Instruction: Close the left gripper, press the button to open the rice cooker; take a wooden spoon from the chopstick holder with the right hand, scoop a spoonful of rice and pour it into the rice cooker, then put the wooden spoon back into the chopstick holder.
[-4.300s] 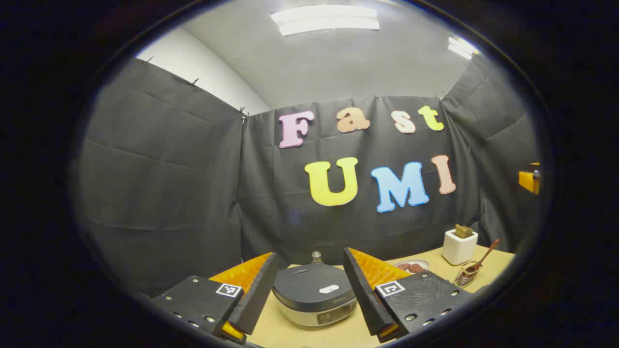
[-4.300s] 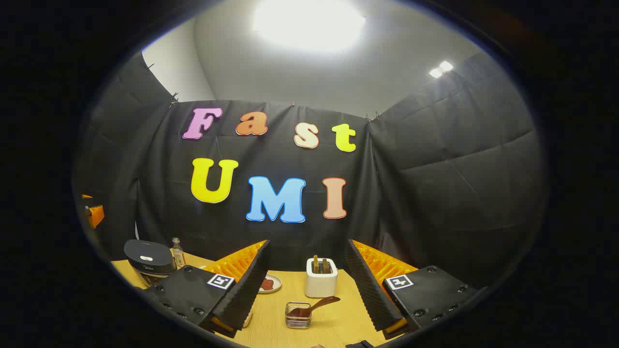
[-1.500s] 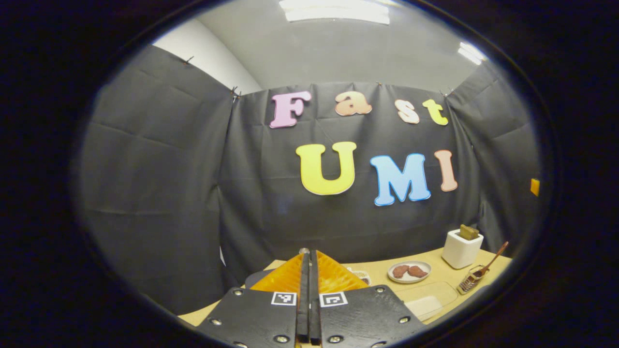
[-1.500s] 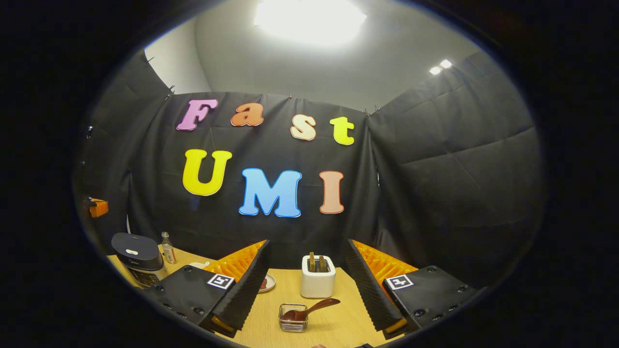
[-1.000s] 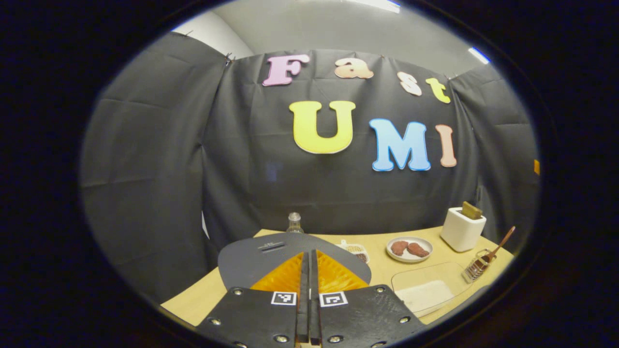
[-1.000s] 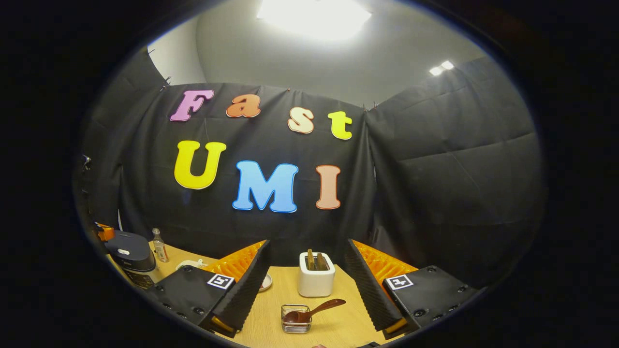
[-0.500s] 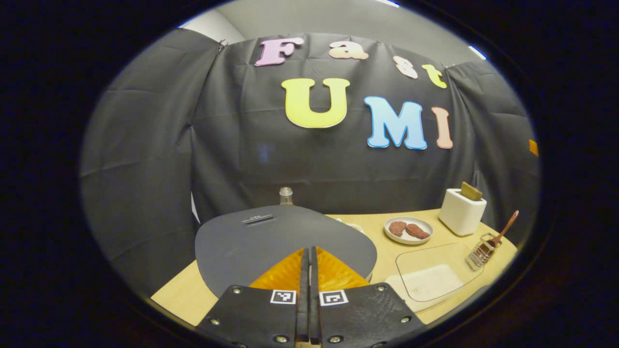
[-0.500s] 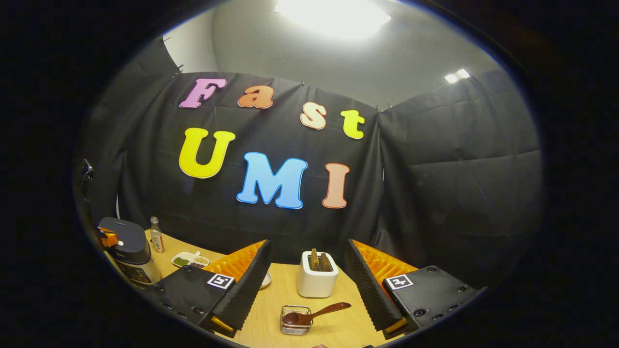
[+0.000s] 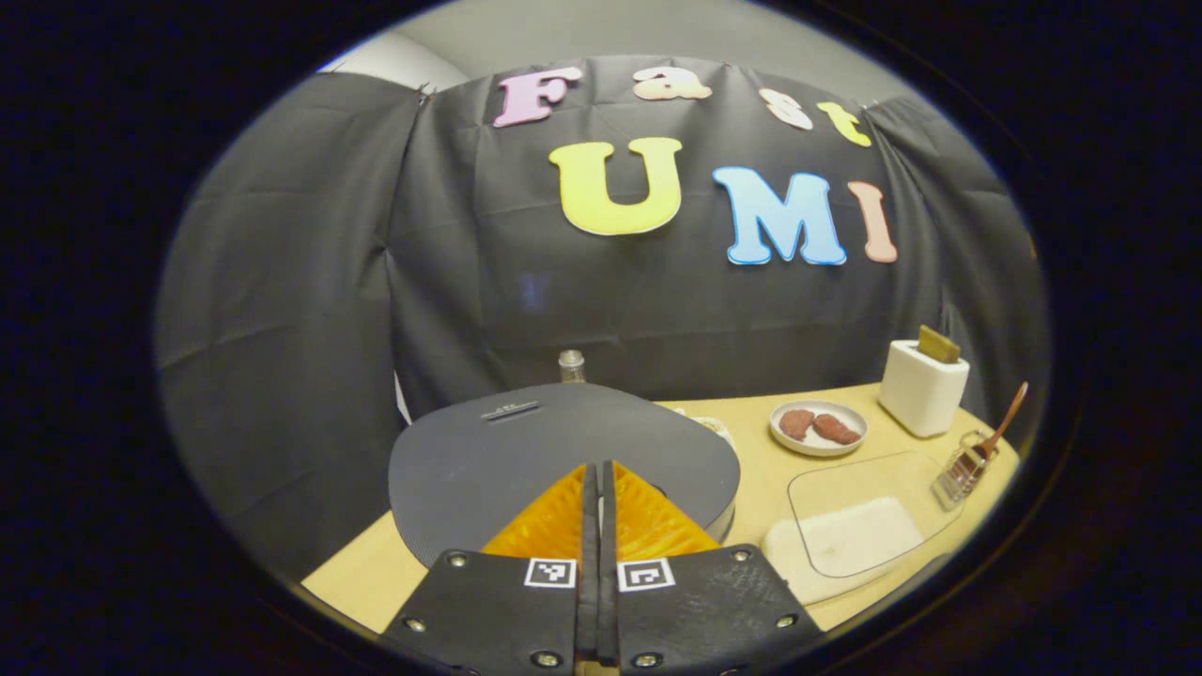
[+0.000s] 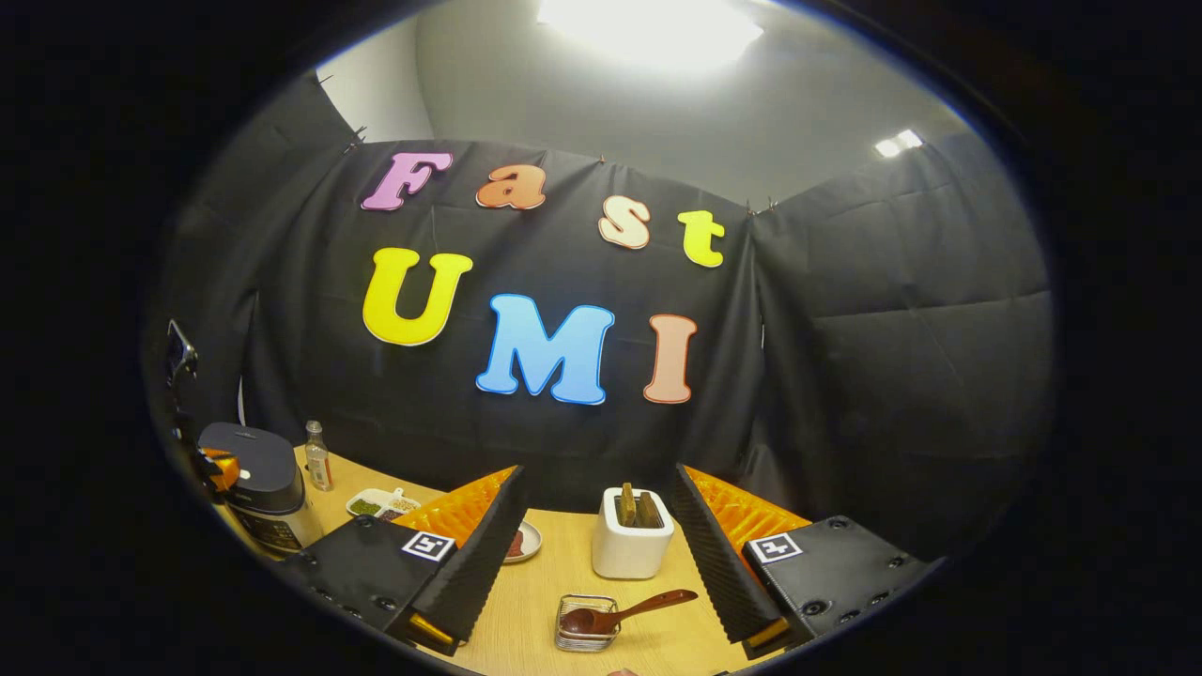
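In the left gripper view my left gripper point(image 9: 598, 469) is shut with nothing in it, its tips low over the front of the rice cooker's point(image 9: 507, 451) dark grey closed lid. The button is hidden under the fingers. The wire chopstick holder point(image 9: 956, 472) with the wooden spoon point(image 9: 1007, 419) stands at the far right, beside a glass tray of rice point(image 9: 859, 530). In the right gripper view my right gripper point(image 10: 598, 479) is open and empty, above the holder point(image 10: 584, 624) and the spoon point(image 10: 643, 606). The rice cooker point(image 10: 263, 483) sits far left with the left gripper point(image 10: 219, 467) at its lid.
A white toaster point(image 10: 634, 546) stands behind the holder on the wooden table point(image 10: 554, 582). A plate of meat point(image 9: 817, 427), a small bottle point(image 9: 570, 364) and a seasoning dish point(image 10: 376, 504) lie along the back. Black cloth walls close in the table.
The left gripper has come down closer over the cooker's lid, which now looms a little larger. The right gripper has drifted slightly; holder and spoon stay put.
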